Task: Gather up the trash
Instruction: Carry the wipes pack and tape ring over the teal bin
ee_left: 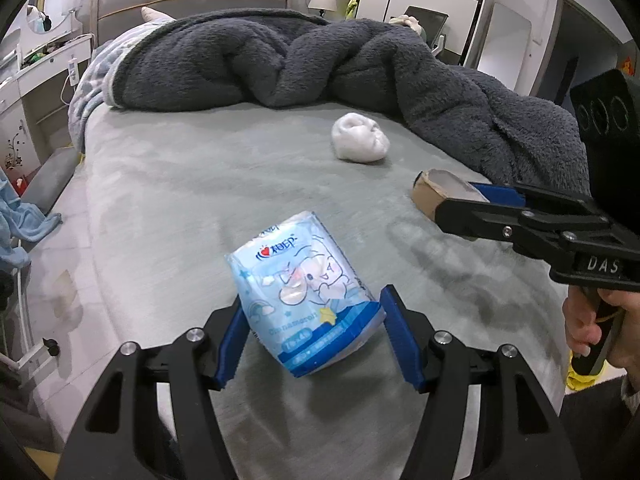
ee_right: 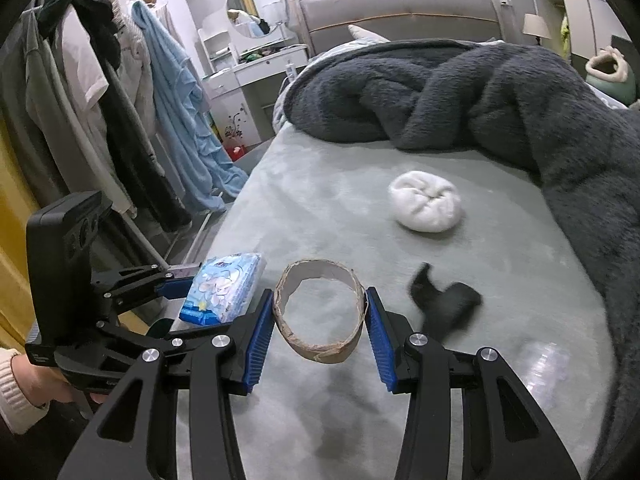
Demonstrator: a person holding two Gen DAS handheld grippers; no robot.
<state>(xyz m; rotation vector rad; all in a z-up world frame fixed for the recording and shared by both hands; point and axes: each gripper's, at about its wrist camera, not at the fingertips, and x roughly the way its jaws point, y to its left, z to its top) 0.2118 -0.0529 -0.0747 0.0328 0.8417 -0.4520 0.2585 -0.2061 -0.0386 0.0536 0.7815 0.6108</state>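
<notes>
A blue and white tissue pack point(ee_left: 304, 292) lies on the grey-green bed point(ee_left: 200, 184) between the blue pads of my left gripper point(ee_left: 312, 340); the pads press its sides. It also shows in the right wrist view point(ee_right: 224, 288). My right gripper point(ee_right: 320, 332) holds a squashed cardboard tube ring point(ee_right: 320, 312) between its pads, just above the bed. The tube point(ee_left: 436, 192) and right gripper point(ee_left: 480, 200) show in the left wrist view. A crumpled white tissue ball point(ee_right: 426, 202) lies farther up the bed. A black scrap point(ee_right: 444, 300) lies to the right.
A dark grey fleece blanket point(ee_right: 500, 92) is heaped across the head and right side of the bed. A clear plastic piece point(ee_right: 546, 364) lies near the right. A clothes rack point(ee_right: 120, 100) with hanging garments and a white dresser point(ee_right: 260, 68) stand left of the bed.
</notes>
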